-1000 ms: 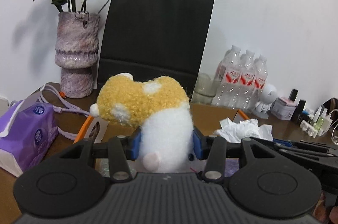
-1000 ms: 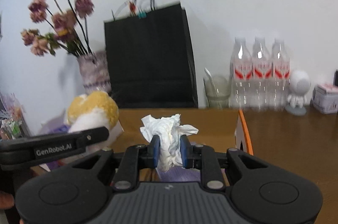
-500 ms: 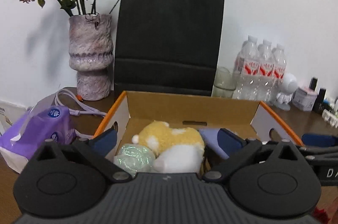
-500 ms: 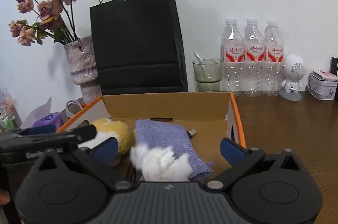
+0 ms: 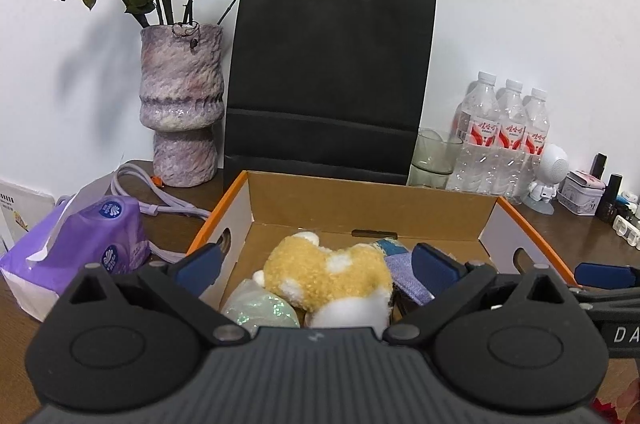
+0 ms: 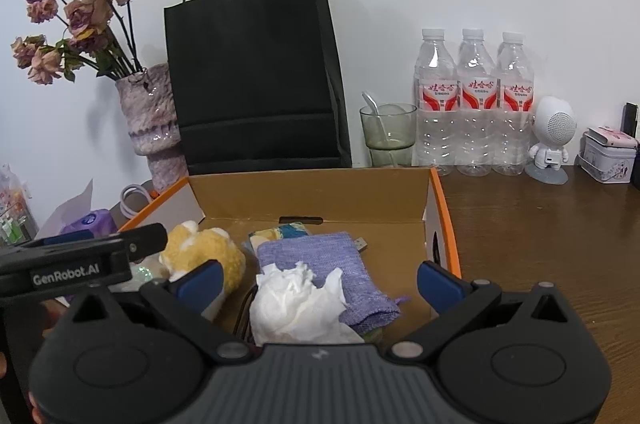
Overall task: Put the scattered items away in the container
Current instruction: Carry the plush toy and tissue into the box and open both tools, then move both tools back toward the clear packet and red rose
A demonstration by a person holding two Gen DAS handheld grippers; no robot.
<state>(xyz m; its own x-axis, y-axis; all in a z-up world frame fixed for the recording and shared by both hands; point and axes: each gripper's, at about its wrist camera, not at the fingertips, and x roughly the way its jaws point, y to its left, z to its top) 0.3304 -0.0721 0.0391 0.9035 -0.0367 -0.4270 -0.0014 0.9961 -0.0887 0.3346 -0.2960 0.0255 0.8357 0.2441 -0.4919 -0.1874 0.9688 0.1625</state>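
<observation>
Fuzzy yellow-white plush toy [image 5: 332,276] and crumpled tissue [image 6: 296,304] now in box [image 5: 360,199], both claws wide.

Fuzzy plush toy [image 5: 328,276], crumpled tissue [image 6: 296,304], matt cardboard box [image 6: 312,195]

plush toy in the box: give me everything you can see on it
The plush toy is small, with curly yellow-tan fleece on top, white patches and a white underside, and a small white nub at one end. It lies on its side inside the cardboard box, toward its left part, touching an iridescent wrapped item. No gripper pad touches it.
</observation>
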